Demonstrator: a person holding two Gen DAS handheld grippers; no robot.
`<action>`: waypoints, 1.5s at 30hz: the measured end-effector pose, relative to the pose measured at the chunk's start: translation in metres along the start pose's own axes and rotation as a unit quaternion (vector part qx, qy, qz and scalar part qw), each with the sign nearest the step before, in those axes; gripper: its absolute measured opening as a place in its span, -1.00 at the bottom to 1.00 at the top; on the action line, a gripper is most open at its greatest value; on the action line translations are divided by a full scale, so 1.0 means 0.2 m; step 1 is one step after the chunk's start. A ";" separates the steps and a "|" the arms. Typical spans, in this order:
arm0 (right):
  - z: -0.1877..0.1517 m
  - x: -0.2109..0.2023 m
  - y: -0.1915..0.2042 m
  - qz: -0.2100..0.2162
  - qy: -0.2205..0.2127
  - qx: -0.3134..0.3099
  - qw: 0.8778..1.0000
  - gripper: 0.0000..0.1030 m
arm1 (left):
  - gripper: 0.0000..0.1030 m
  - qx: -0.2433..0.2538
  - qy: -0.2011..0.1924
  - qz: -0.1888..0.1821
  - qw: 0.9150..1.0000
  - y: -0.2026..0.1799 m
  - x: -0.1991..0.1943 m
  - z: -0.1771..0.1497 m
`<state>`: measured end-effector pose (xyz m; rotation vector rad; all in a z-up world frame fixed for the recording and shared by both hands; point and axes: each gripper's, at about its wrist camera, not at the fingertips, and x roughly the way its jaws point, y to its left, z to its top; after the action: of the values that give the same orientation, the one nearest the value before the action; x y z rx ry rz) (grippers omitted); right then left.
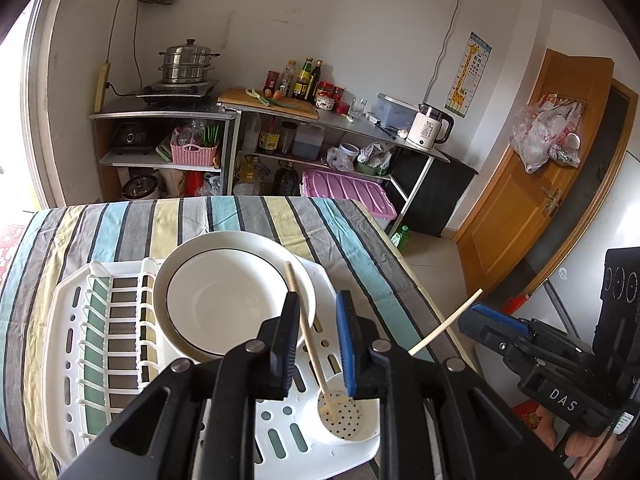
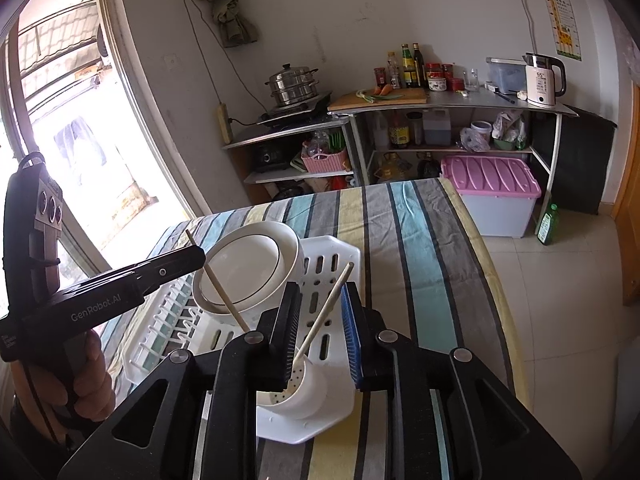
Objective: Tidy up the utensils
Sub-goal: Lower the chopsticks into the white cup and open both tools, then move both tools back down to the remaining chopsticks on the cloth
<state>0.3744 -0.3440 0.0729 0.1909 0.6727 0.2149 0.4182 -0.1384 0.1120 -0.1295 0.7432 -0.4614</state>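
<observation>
A white dish rack [image 1: 72, 300] [image 2: 332, 256] lies on the striped tablecloth and holds white bowls [image 1: 224, 300] [image 2: 244, 268]. At its near corner stands a white perforated utensil cup [image 1: 344, 416] [image 2: 296, 392]. One wooden chopstick [image 1: 308, 332] [image 2: 222, 288] stands in the cup and leans between the open fingers of my left gripper [image 1: 318, 344]. A second chopstick [image 1: 446, 326] [image 2: 324, 316] slants with its lower end at the cup, between the fingers of my right gripper [image 2: 320, 332], which looks open. Each gripper shows in the other's view, the right one [image 1: 492, 320] and the left one [image 2: 188, 258].
The table's right edge drops to a tiled floor [image 2: 560, 280]. Beyond the table stand metal kitchen shelves [image 1: 280, 120] with a steamer pot, bottles and a kettle, a pink-lidded bin [image 2: 492, 188], and a wooden door [image 1: 532, 184].
</observation>
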 end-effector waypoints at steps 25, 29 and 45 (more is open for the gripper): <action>-0.47 -0.50 0.33 -0.004 -0.048 -0.061 0.997 -0.36 | -0.20 0.036 -0.073 0.050 0.995 0.01 -0.67 -0.55; -0.59 -0.58 0.41 -0.006 -0.058 -0.079 0.995 -0.36 | -0.19 0.033 -0.088 0.057 0.994 0.02 -0.79 -0.68; -1.05 -0.69 0.51 0.000 -0.039 -0.084 0.996 -0.36 | -0.15 0.028 -0.104 0.097 0.989 0.11 -1.06 -1.17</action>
<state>0.1236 -0.2590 0.0192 0.0367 0.5748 0.2619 0.1311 -0.0136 0.0660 -0.0510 0.5305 -0.2772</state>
